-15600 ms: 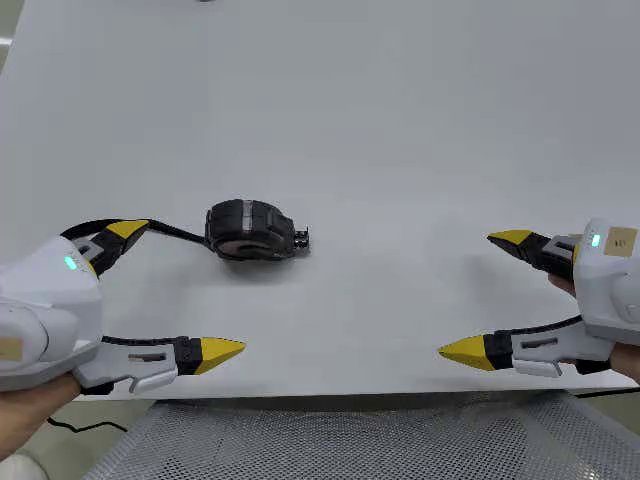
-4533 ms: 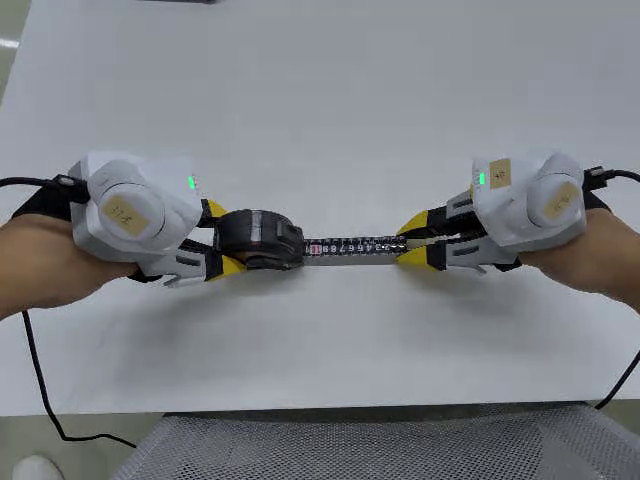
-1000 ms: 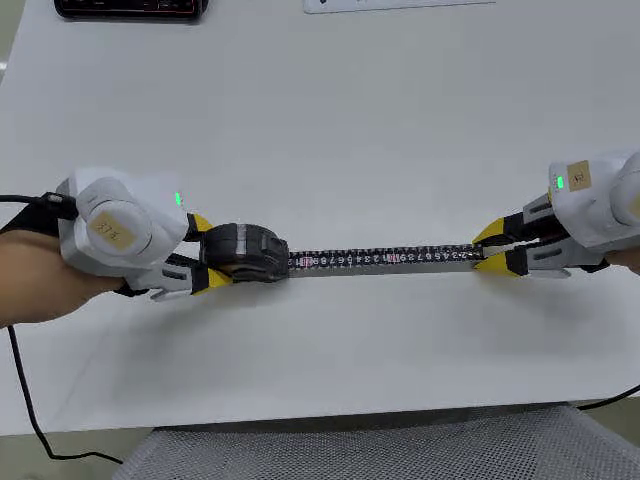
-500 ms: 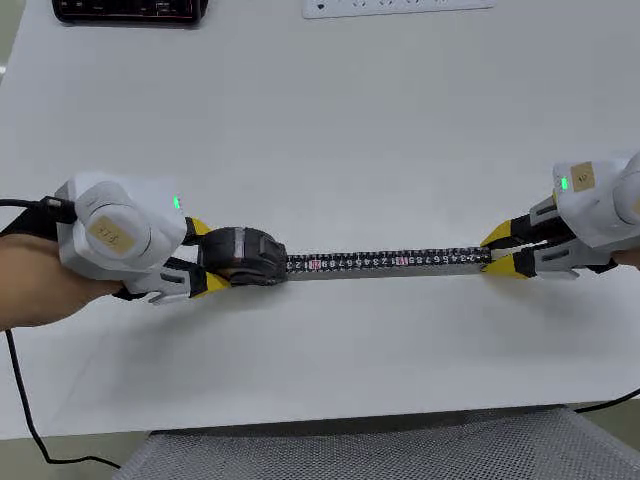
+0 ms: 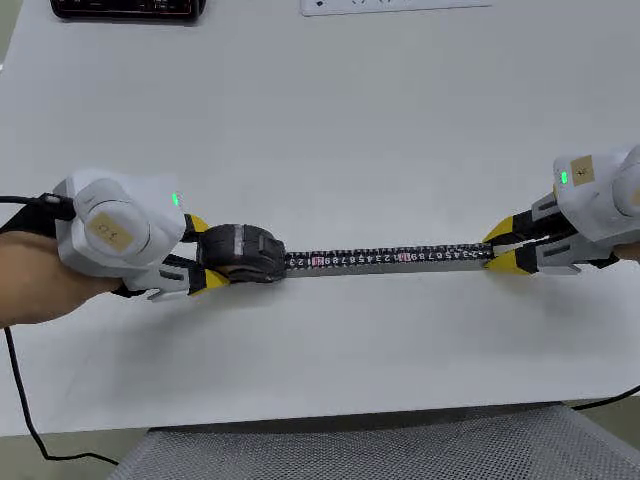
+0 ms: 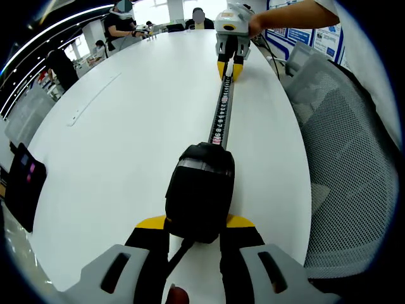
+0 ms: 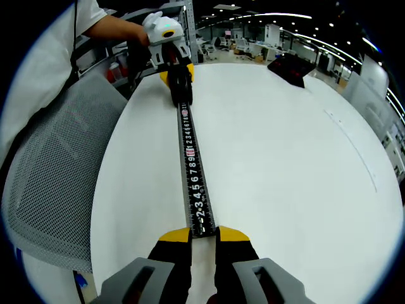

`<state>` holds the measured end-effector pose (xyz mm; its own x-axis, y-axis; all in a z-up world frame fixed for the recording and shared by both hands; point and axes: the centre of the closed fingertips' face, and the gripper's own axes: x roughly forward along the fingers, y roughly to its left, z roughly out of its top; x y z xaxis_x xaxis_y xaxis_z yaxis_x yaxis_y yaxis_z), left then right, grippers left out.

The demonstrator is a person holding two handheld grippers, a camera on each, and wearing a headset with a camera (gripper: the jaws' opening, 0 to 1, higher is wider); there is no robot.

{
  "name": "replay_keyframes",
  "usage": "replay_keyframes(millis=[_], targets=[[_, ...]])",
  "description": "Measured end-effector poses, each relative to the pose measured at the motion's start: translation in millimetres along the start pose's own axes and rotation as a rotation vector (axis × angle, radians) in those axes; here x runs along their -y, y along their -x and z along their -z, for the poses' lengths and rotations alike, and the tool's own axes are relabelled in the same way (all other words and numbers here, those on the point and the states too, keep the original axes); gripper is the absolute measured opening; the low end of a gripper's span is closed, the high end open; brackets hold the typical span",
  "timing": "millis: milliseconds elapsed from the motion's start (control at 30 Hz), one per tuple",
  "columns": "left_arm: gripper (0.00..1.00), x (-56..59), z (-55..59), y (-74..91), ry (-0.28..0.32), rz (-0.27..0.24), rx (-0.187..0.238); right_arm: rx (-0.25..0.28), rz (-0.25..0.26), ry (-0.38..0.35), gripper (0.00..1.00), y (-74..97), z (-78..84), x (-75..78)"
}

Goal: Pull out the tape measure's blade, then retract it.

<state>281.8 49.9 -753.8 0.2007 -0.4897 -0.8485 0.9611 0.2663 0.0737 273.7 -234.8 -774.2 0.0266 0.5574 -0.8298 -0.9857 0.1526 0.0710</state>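
white table (image 5: 320, 120): broad, its far edge cropped in the head view.
grey mesh chair (image 5: 350, 445): 6 o'clock, partly cropped.
dark flat device (image 5: 125, 8): 11 o'clock, cut by the frame, details unreadable.
tape measure (image 5: 243, 253): black case, on the table toward 9 o'clock. its rear is hidden between the jaws of the left gripper (image 5: 208, 252), which clamp its sides.
blade (image 5: 390, 257): dark with pale numerals, drawn out straight toward 3 o'clock. its end hook is hidden in the right gripper (image 5: 498, 250), jaws pinched together on the tip.
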Motion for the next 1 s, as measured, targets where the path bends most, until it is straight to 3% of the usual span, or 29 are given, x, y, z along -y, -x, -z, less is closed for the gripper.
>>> replay_keyframes(millis=[1000], targets=[[0.27, -0.5, -1.6, -0.3, 0.027, -0.002, 0.013, -0.028, -0.003, 0.016, 0.12, -1.0, -0.9, -0.6]])
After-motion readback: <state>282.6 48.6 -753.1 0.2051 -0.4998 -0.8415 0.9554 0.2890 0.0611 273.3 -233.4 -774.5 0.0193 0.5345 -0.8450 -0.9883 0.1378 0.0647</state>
